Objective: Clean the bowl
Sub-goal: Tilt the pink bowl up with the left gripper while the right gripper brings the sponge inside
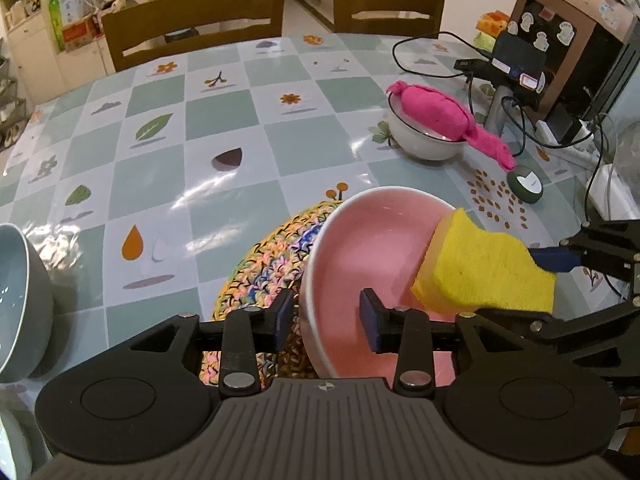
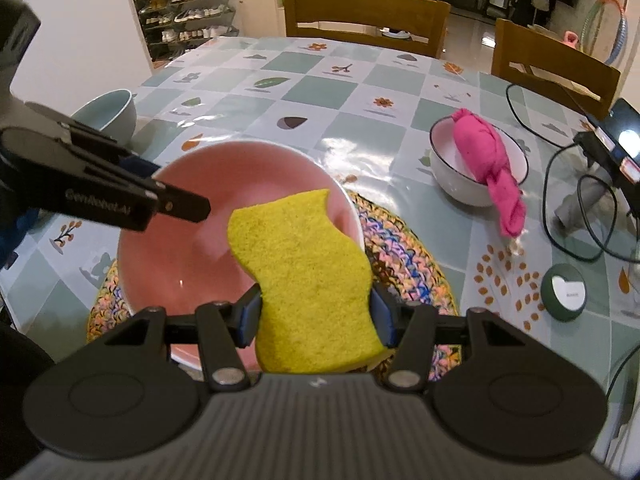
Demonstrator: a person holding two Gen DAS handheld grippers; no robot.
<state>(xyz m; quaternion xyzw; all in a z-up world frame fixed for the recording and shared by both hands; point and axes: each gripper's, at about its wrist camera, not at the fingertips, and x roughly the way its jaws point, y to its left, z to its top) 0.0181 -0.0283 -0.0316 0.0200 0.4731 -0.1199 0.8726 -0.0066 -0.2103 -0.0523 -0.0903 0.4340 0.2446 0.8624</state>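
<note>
Your left gripper (image 1: pixel 326 322) has its two blue pads astride the near rim of the pink bowl (image 1: pixel 372 240), one pad outside the wall, one inside; clamped on the rim, though contact is hard to confirm. Bowl sits tilted on the braided multicolour mat (image 1: pixel 268 264), mouth toward your right side.

Your right gripper (image 2: pixel 316 316) is clamped on the yellow sponge (image 2: pixel 308 288), pads pressing both wavy edges. Sponge's far end reaches inside the bowl, against the inner wall near the rim.

Around: white bowl (image 1: pixel 424 136) holding a knotted magenta cloth (image 1: pixel 436 114), well apart on the checked tablecloth (image 1: pixel 160 152). Grey-blue bowl (image 1: pixel 20 304) at far left. Small green round device (image 1: pixel 526 187) near the white bowl.
</note>
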